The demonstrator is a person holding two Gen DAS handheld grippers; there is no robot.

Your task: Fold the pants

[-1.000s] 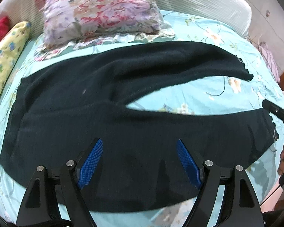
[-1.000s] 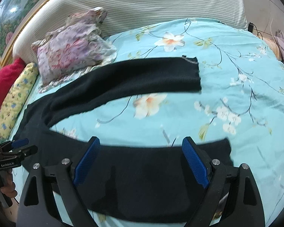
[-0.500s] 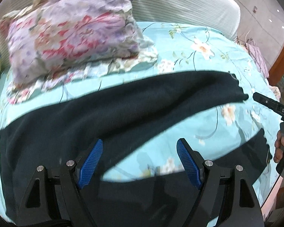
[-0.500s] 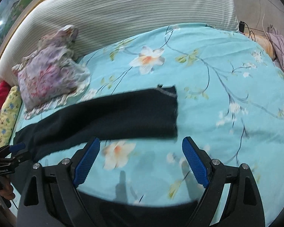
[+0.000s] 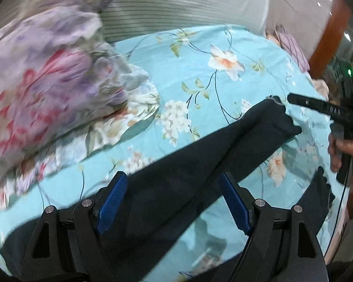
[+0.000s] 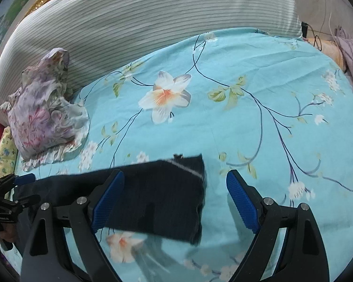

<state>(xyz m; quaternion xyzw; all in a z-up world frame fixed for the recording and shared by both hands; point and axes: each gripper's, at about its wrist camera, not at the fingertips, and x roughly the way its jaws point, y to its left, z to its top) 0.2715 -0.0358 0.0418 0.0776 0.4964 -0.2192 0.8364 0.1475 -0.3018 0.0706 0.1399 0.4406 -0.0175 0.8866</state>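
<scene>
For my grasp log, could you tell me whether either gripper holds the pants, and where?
Nothing is held: the left gripper and right gripper both stand open above the black pants.

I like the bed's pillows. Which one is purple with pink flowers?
The floral pillow by the striped headboard; the pillow beside it is yellow.

White letters "DAS" on black body of right tongs (image 5: 327, 110); other print illegible.

Black pants (image 6: 157, 195) on turquoise floral sheet (image 6: 247, 122); blue-padded jaws
</scene>
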